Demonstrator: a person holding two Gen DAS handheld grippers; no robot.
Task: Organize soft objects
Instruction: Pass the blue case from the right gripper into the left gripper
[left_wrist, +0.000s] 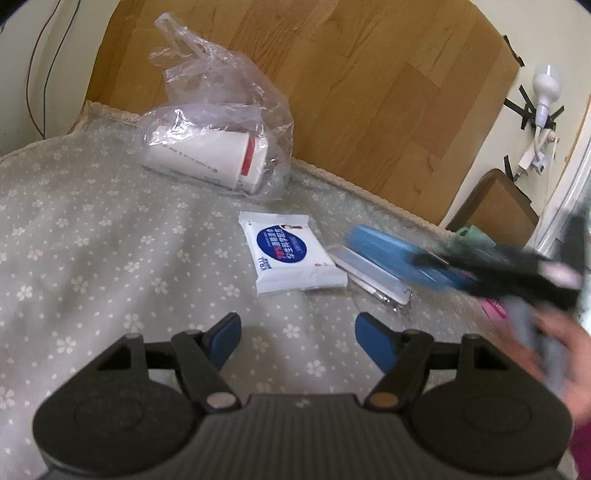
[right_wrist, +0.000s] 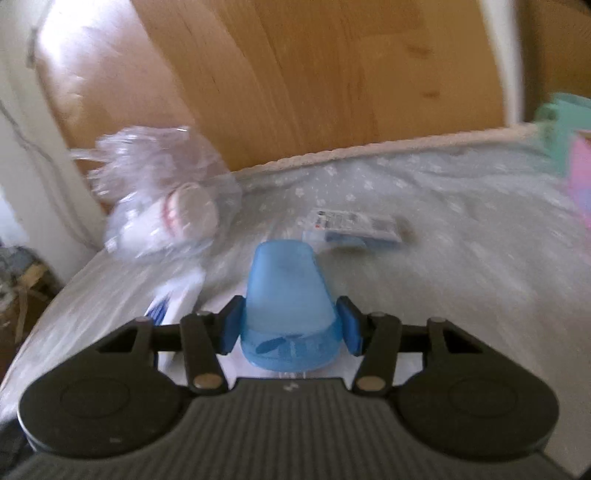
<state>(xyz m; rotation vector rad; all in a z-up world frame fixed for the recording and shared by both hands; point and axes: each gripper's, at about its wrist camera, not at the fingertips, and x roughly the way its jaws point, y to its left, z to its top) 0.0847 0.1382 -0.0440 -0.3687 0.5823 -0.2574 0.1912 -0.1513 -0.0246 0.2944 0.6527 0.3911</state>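
Note:
On the grey flowered bedspread (left_wrist: 92, 240) lies a white wipes pack (left_wrist: 291, 251) with a blue oval label. My left gripper (left_wrist: 297, 339) hovers just in front of it, open, with nothing between its blue pads. A translucent blue plastic case (right_wrist: 288, 306) sits between the pads of my right gripper (right_wrist: 290, 328), which is shut on it. From the left wrist view that blue case (left_wrist: 388, 254) shows blurred at the right, above a flat clear case (left_wrist: 369, 277). A clear plastic bag (left_wrist: 221, 147) holding a white cup lies near the headboard.
A wooden headboard (left_wrist: 351, 92) borders the bed's far side. A small labelled packet (right_wrist: 351, 225) lies further out on the bedspread, and teal and pink items (right_wrist: 565, 147) are at the right edge. A person's hand (left_wrist: 561, 350) holds the right gripper. A wall lamp (left_wrist: 543, 96) hangs beyond.

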